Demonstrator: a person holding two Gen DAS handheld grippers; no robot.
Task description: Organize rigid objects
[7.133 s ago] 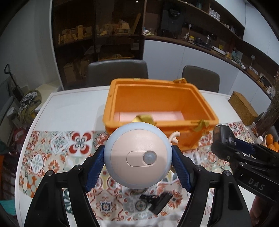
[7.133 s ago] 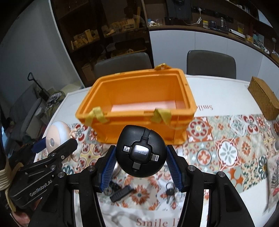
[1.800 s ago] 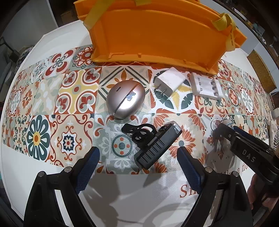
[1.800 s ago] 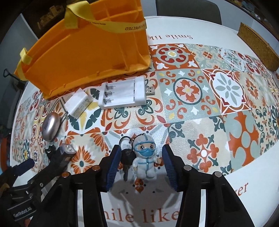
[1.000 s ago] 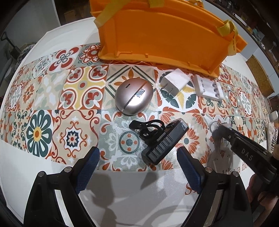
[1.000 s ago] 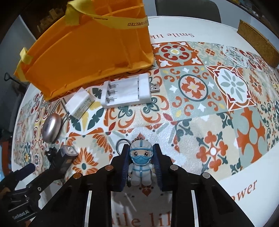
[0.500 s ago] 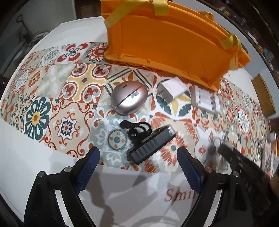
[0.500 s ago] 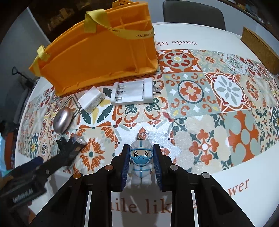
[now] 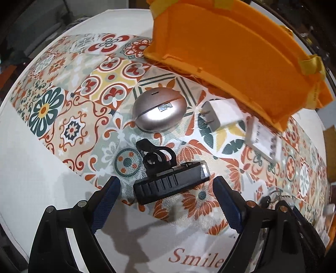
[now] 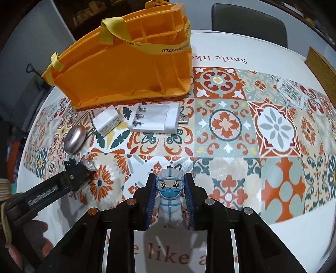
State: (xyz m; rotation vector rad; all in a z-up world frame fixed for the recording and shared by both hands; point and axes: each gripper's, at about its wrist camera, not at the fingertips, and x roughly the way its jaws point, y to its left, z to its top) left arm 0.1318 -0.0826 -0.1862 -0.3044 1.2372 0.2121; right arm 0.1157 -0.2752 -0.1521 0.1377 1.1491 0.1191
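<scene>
My left gripper (image 9: 166, 189) is open, its jaws on either side of a black bike light with a clamp (image 9: 170, 178) on the patterned cloth. A rose-gold oval case (image 9: 159, 115), a white plug adapter (image 9: 222, 114) and a white battery charger (image 9: 264, 140) lie beyond it, in front of the orange crate (image 9: 231, 48). My right gripper (image 10: 170, 199) is shut on a small figure keychain in a white suit and blue mask (image 10: 169, 197), lifted above the cloth. In the right wrist view the crate (image 10: 130, 69), charger (image 10: 155, 120), adapter (image 10: 108, 122) and case (image 10: 74, 138) lie far left.
The tiled cloth covers a white table (image 10: 241, 48) with printed lettering. A brown woven box (image 10: 321, 63) sits at the far right edge. A dark chair (image 10: 247, 19) stands behind the table. The left gripper's body (image 10: 42, 195) shows at lower left of the right wrist view.
My left gripper has moved in close around the black bike light. My right gripper closed on the figure keychain and has lifted it off the cloth.
</scene>
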